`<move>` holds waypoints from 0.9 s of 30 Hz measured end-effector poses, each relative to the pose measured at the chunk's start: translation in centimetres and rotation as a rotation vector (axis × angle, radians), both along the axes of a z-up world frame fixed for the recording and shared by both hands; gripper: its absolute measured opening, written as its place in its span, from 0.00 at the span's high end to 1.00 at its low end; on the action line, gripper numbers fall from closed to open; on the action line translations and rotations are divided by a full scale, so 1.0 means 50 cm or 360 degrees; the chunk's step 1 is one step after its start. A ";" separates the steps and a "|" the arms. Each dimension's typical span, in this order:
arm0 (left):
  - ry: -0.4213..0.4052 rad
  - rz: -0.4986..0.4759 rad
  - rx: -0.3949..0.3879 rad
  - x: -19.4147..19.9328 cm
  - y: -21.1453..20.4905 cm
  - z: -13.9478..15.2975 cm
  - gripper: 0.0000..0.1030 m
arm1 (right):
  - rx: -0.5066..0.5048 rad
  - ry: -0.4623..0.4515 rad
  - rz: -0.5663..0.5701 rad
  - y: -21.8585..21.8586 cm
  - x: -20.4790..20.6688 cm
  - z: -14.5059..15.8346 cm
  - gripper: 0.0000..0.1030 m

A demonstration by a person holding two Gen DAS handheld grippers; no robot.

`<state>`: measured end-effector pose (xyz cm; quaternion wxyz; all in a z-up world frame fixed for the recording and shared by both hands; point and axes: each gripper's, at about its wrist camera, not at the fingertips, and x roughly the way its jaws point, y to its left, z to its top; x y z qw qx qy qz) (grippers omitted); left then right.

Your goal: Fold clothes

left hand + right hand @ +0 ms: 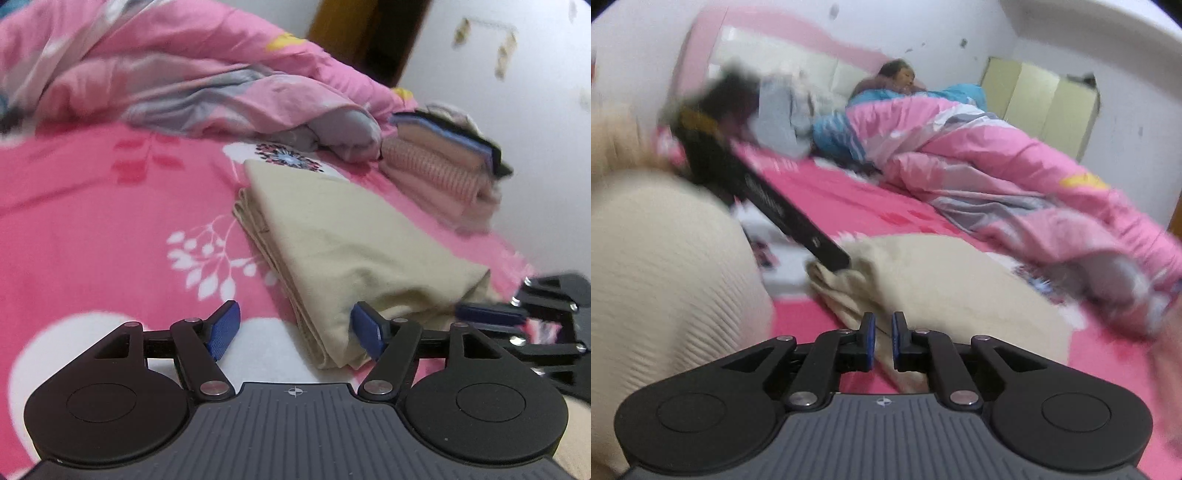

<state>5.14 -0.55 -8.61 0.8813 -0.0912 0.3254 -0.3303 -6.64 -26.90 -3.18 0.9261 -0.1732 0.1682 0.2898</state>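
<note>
The folded beige garment [354, 243] is seen lying on the pink bed sheet [92, 229], running from the centre of the left wrist view down to the lower middle. The left tongs [295, 330] are held low over the bed and angled downward, with the blue pads standing well apart; the near corner of the garment lies between them, and the right-hand pad is just beside its fold, though contact cannot be told.

In the right wrist view the right tongs [882, 341] are pointed slightly downward at the near edge of the same garment [942, 284], with the pads drawn close together and a thin beige layer seen in the narrow gap; a firm grip cannot be confirmed through the blur. A cream sleeve [665, 277] fills the left of that frame.

A stack of folded clothes [443, 170] is seen at the right of the left wrist view, beside a crumpled pink quilt [184, 74]. A person [897, 79] is lying under it at the upper centre.
</note>
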 end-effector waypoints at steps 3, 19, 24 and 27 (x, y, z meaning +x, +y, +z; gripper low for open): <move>-0.0013 0.0000 -0.0001 0.001 0.003 -0.003 0.34 | 0.0269 0.0007 -0.0058 -0.046 0.008 0.047 0.91; -0.0049 0.0061 -0.0236 -0.030 0.075 0.013 0.36 | 0.0391 0.0099 -0.0256 -0.057 0.050 0.035 0.88; -0.0187 -0.0096 -0.0090 -0.052 0.049 0.022 0.37 | 0.0152 0.0025 -0.0081 0.022 0.049 0.027 0.77; -0.0332 -0.0174 0.0050 -0.065 0.017 0.025 0.36 | 0.0045 -0.0026 -0.0027 0.055 0.045 0.019 0.71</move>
